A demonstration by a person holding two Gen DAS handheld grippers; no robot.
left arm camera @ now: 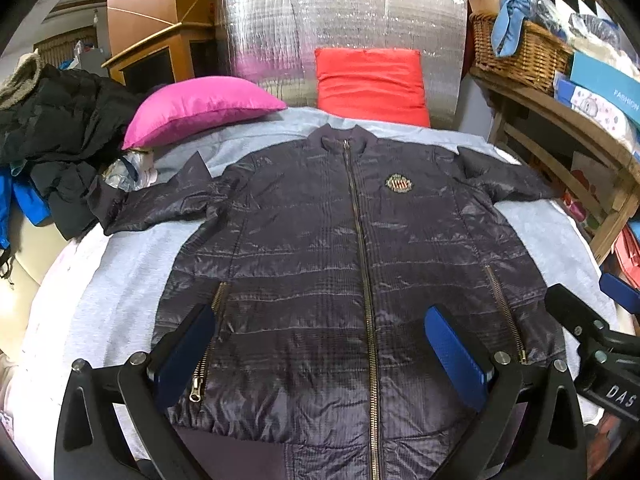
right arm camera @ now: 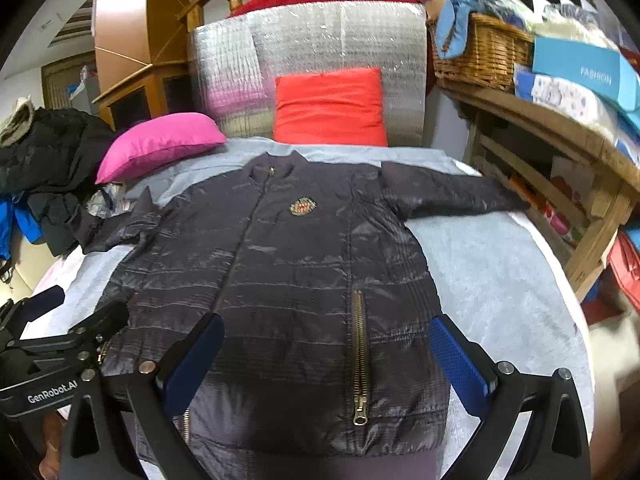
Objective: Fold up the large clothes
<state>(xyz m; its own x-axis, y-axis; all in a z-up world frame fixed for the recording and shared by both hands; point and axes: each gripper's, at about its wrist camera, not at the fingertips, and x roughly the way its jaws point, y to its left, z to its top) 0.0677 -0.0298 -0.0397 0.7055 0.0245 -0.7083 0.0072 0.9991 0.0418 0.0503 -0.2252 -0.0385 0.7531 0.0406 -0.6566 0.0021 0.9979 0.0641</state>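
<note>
A dark quilted jacket point(left arm camera: 320, 248) point(right arm camera: 280, 272) lies flat and zipped, front up, on a pale grey sheet point(left arm camera: 132, 272) point(right arm camera: 492, 280). Both sleeves spread out to the sides, and a crest badge point(left arm camera: 399, 183) point(right arm camera: 302, 206) sits on the chest. My left gripper point(left arm camera: 320, 360) hovers open over the hem, straddling the centre zip. My right gripper point(right arm camera: 328, 364) hovers open over the right pocket zip point(right arm camera: 359, 356) near the hem. Each gripper shows at the edge of the other's view: the right one point(left arm camera: 600, 328), the left one point(right arm camera: 80, 340). Nothing is held.
A pink pillow point(left arm camera: 196, 108) and a red cushion point(left arm camera: 370, 84) lie at the far end, against a silver foil panel point(left arm camera: 340, 32). Dark clothes point(left arm camera: 60, 128) are piled at the left. A wooden shelf point(right arm camera: 560, 132) with a wicker basket point(right arm camera: 480, 52) and boxes stands at the right.
</note>
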